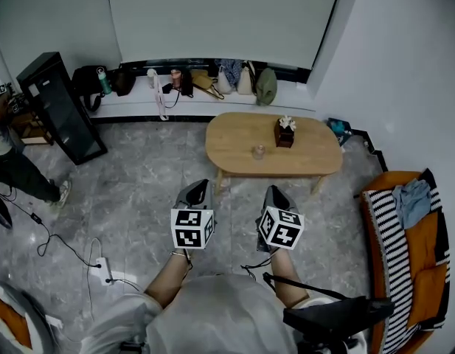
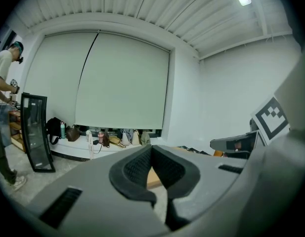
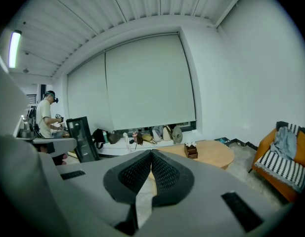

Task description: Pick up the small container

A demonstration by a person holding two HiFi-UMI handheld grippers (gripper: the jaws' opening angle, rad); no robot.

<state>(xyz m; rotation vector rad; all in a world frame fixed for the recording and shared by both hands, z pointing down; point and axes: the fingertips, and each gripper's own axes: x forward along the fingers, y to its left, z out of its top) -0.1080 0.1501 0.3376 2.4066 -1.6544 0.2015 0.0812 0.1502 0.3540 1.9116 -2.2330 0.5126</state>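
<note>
Our left hand-held gripper (image 1: 200, 189) is closed on nothing, its jaws pressed together. The small container (image 1: 258, 152) stands near the front edge of the oval surface (image 1: 234, 144), well ahead of us and between the lines of our two arms. Our right hand-held gripper (image 1: 274, 193), also closed and empty, is the nearer one, so we judge it better placed to reach.

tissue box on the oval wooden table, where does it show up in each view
Head view: the tissue box stands right of centre on the wooden table.
Left gripper view: not in it; only a sliver of the table shows.
Right gripper view: right of centre, on the table.
Shared landmark: the black cabinet, at the left in all three.
</note>
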